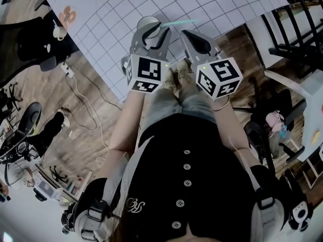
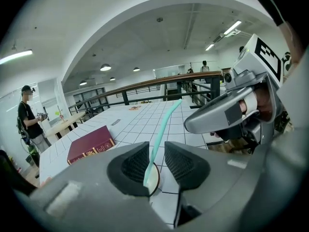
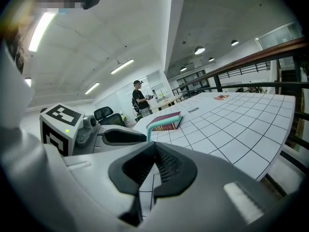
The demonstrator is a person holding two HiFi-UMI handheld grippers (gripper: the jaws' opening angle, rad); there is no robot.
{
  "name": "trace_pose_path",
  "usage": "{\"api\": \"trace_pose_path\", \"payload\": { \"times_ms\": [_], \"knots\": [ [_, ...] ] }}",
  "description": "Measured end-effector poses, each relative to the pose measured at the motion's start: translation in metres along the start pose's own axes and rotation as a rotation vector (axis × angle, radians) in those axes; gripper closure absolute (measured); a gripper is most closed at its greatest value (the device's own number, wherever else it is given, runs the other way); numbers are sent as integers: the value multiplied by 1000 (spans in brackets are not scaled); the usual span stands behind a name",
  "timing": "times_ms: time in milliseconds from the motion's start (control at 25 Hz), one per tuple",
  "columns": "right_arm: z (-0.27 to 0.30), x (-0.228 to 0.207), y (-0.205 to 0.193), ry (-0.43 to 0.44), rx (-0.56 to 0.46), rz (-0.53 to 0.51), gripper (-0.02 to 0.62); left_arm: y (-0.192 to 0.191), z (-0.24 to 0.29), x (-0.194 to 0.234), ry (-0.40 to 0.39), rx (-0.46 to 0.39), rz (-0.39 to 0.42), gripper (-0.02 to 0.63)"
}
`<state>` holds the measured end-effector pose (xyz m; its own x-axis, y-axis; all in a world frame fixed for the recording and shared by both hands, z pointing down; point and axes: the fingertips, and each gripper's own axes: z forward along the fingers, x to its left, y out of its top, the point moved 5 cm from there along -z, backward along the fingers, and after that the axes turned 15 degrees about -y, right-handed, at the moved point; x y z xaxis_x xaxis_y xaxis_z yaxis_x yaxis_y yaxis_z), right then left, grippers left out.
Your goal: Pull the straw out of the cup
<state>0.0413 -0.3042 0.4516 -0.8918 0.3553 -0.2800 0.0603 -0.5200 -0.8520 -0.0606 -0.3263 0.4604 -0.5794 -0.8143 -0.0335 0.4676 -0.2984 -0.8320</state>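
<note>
The person is standing at the near edge of a white gridded table (image 1: pixel 227 4), holding a gripper in each hand. The left gripper (image 2: pixel 157 148) is reaching over the table edge with its jaws standing wide apart, gripping nothing. The teal straw (image 2: pixel 158 139) is running up through the gap between them, nearer the left pad, and neither pad is pressing on it. The straw is sitting in the white cup (image 1: pixel 148 25), not pulled out, and is leaning up and over toward the right gripper's side. The cup is standing on the table near its edge, right at the left gripper's jaw tips. In the left gripper view only a bit of its rim is showing, low in the gap. The right gripper (image 3: pixel 154 146) is hovering just beside the left one, its jaws meeting at the tips with nothing between them. The straw's bent top is showing beyond those tips, apart from them. A dark red book (image 2: pixel 90 144) is lying flat farther out on the table, well apart from the cup. Another person (image 2: pixel 28 120) is standing off past the table's left side.
</note>
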Motion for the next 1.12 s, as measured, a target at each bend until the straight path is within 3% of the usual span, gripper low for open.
{"api": "trace_pose_path", "payload": {
  "times_ms": [520, 640, 1120],
  "knots": [
    [0, -4, -3, -12, 4, 10, 594, -2, 11, 3, 4, 46, 52, 507],
    [1, -4, -4, -14, 6, 14, 594, -2, 12, 5, 13, 57, 75, 560],
    [4, -1, 7, -5, -17, -1, 594, 4, 8, 6, 15, 46, 98, 581]
  ]
}}
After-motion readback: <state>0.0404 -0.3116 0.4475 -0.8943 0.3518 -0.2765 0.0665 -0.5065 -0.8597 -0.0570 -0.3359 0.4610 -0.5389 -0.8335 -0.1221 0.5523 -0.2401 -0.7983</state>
